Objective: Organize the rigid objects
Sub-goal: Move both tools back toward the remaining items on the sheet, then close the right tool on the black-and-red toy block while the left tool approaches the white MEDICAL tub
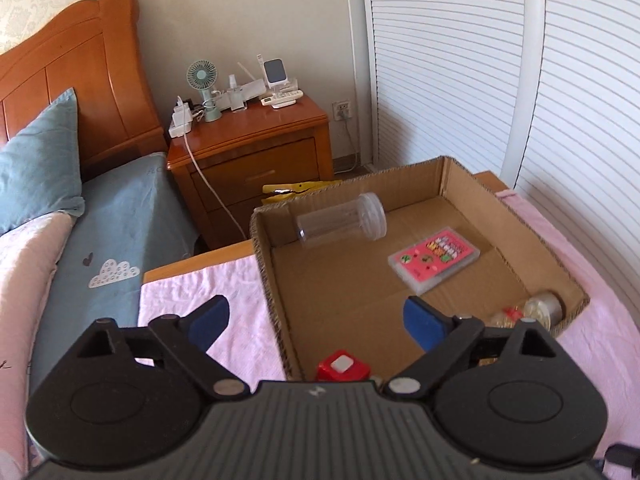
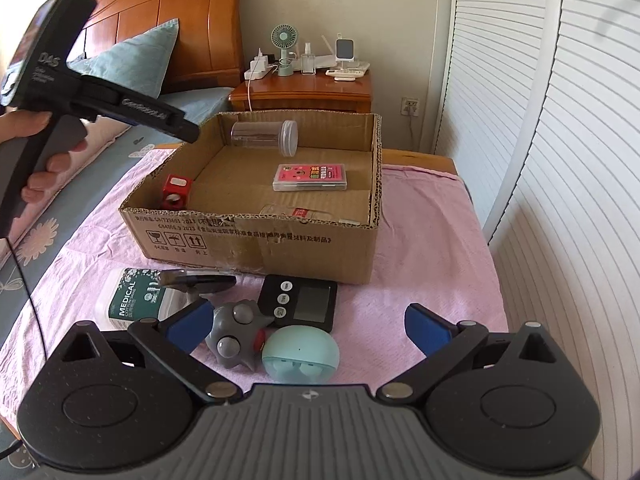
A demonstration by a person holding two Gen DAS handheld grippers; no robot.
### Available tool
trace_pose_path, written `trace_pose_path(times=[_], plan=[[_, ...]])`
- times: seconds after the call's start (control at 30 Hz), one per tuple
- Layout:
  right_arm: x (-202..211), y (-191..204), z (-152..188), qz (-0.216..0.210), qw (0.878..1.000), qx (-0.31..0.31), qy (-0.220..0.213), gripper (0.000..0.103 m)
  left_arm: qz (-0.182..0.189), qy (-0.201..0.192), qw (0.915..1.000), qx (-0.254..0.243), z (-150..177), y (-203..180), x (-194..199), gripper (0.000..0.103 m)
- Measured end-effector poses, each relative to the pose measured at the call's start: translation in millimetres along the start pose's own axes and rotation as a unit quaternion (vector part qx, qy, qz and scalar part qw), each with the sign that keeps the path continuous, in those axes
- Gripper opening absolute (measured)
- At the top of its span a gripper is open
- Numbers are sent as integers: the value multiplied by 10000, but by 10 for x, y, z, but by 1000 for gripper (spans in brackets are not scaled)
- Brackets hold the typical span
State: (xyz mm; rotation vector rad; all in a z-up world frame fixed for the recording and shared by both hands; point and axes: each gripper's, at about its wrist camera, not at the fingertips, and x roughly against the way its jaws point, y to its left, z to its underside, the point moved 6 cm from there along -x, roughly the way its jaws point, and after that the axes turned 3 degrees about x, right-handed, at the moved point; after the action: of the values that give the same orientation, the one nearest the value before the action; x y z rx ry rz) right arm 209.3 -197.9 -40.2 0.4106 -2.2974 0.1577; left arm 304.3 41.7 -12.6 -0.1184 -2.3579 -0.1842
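The left claw [image 1: 316, 322] and the right claw [image 2: 308, 326] look alike: a ribbed dark grey body, two round black housings, black link arms on silver rivets, and blue pads [image 1: 210, 318] on the fingers. Seen from the right wrist, the left unit bears white lettering, a black cable [image 2: 24, 280], and a hand [image 2: 38, 152] on its grey handle.

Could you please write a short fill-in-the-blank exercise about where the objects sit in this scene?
1. The clear jar lies on its ____ inside the cardboard box.
2. The red cube sits ____ the box.
3. The black timer rests on the ____ cloth, outside the box.
4. Both the left gripper and right gripper have their jaws ____.

Missing words: side; inside; pink; open
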Motion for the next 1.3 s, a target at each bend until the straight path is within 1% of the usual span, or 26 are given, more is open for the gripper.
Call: trace_pose_path(times=[0.07, 0.27, 0.43, 0.53, 0.63, 0.73, 0.8, 0.87, 0.93, 0.97, 1.03, 1.13, 1.2, 1.27, 1.3], plan=[[1, 6, 34, 2, 10000, -40, 21, 103, -41, 26, 10000, 4, 53, 33, 76, 95], [28, 43, 139, 53, 10000, -31, 61, 103, -7, 49, 10000, 52, 256, 52, 342, 97], [-9, 50, 304, 22, 9998, -104, 153, 103, -53, 98, 9998, 133, 588, -4, 568, 98], [-42, 95, 439, -244, 9995, -85, 161, 103, -100, 173, 9996, 180, 824, -73, 707, 98], [-122, 187, 574, -634, 9977, 44, 242, 103, -213, 88, 9993, 300, 1042, -113, 827, 98], [-211, 280, 675, -943, 9950, 148, 291, 103, -208, 34, 9978, 630, 1236, -120, 909, 98], [-278, 330, 712, -1032, 9937, 185, 406, 103, -123, 77, 9960, 881, 1338, -110, 930, 98], [-331, 391, 731, -1132, 9920, 318, 462, 103, -93, 104, 9947, 1016, 1405, -93, 935, 98], [-393, 454, 747, -1126, 9907, 427, 632, 103, -142, 160, 9945, 1022, 1451, -77, 924, 98], [-400, 492, 750, -1082, 9907, 501, 652, 103, -184, 170, 9946, 1006, 1474, -73, 923, 98], [-386, 586, 773, -1146, 9885, 642, 747, 103, -241, 144, 9952, 936, 1490, -61, 929, 98], [-325, 723, 828, -1285, 9845, 810, 873, 103, -157, 115, 9954, 938, 1500, -56, 932, 98], [-318, 784, 871, -1095, 9854, 981, 856, 103, -72, 138, 9954, 944, 1511, -68, 909, 98], [-323, 868, 928, -780, 9831, 1409, 876, 103, -4, 179, 9953, 950, 1523, -92, 869, 98], [-302, 886, 941, -803, 9830, 1425, 833, 103, 30, 205, 9952, 954, 1531, -105, 850, 98]])
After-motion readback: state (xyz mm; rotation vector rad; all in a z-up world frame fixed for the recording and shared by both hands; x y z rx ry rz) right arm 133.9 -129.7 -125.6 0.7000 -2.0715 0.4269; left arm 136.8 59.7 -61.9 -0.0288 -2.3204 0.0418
